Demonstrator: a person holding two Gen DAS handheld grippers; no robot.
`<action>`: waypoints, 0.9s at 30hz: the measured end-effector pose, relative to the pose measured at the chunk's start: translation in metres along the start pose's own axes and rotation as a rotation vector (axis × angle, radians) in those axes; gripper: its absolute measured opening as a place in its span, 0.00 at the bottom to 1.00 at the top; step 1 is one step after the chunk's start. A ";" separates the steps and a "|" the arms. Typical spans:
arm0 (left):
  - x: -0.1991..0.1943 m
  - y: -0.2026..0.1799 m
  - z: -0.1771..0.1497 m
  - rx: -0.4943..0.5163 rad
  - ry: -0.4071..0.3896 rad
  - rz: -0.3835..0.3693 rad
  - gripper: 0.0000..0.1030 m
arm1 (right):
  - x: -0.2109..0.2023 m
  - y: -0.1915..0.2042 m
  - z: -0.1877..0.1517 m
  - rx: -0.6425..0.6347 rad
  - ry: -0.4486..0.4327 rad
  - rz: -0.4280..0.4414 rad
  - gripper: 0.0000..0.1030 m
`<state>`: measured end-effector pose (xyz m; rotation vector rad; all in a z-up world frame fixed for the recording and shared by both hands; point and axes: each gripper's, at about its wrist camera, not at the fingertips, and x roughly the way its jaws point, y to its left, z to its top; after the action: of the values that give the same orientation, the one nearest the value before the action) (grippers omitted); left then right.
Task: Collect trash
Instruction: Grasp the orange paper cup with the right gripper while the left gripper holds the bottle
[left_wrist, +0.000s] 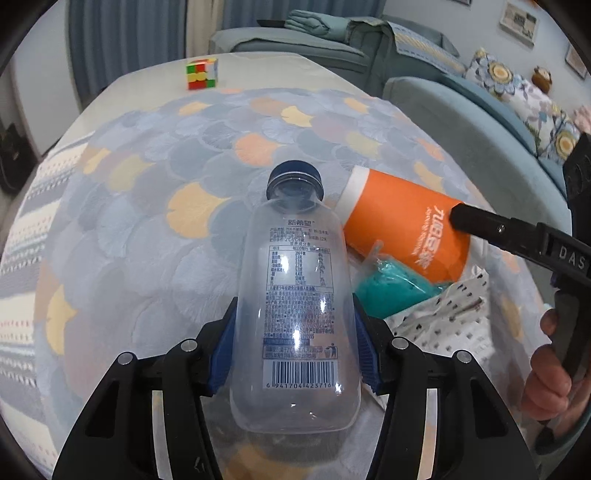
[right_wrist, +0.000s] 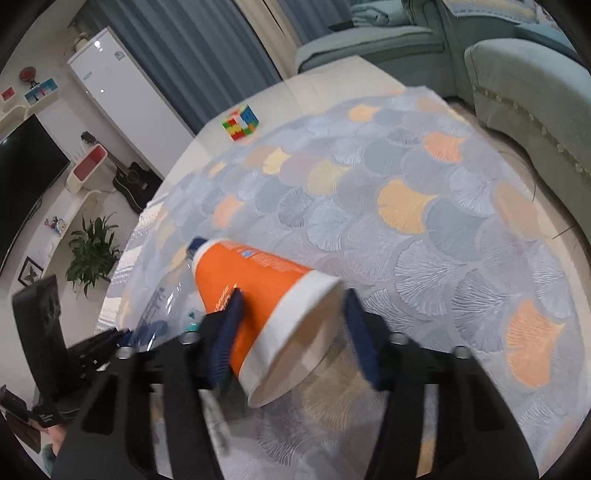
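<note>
Two pieces of trash lie side by side on the patterned cloth (left_wrist: 155, 206) that covers the surface. The larger is a clear plastic bottle (left_wrist: 295, 306) with a dark blue cap; seen from the left wrist, its long axis runs straight away from the camera, cap at the far end, base nearest. It sits squarely between the fingers of the left gripper (left_wrist: 295, 343), whose blue pads press on its two flanks around the lower label, so the left fingers are gripping the bottle. Just to its right lies an orange paper cup (right_wrist: 258, 306) on its side, close beside the bottle's neck; in the right wrist view its white-rimmed open mouth faces the camera and to the right, and its narrow base points away toward the bottle's cap. The cup lies between the fingers of the right gripper (right_wrist: 295, 339): the left pad rests on the orange wall, while the right pad stands just off the rim, so these fingers are not clamped. A crumpled teal wrapper (left_wrist: 391, 291) and spotted paper (left_wrist: 447, 325) lie beneath the cup. A colourful puzzle cube (left_wrist: 201, 74) stands well apart at the far edge.
</note>
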<state>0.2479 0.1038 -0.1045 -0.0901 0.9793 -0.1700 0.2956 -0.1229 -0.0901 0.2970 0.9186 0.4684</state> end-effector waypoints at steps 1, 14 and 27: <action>-0.003 0.001 -0.003 -0.011 -0.006 -0.001 0.52 | -0.004 0.002 0.000 -0.006 -0.008 -0.001 0.39; -0.075 0.022 -0.052 -0.142 -0.096 0.066 0.52 | -0.068 0.076 -0.041 -0.324 -0.183 -0.284 0.24; -0.116 -0.025 -0.128 -0.106 -0.024 0.048 0.52 | -0.183 0.052 -0.138 -0.284 -0.184 -0.357 0.25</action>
<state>0.0754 0.1009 -0.0774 -0.1655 0.9655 -0.0724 0.0750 -0.1645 -0.0204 -0.0832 0.6953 0.2315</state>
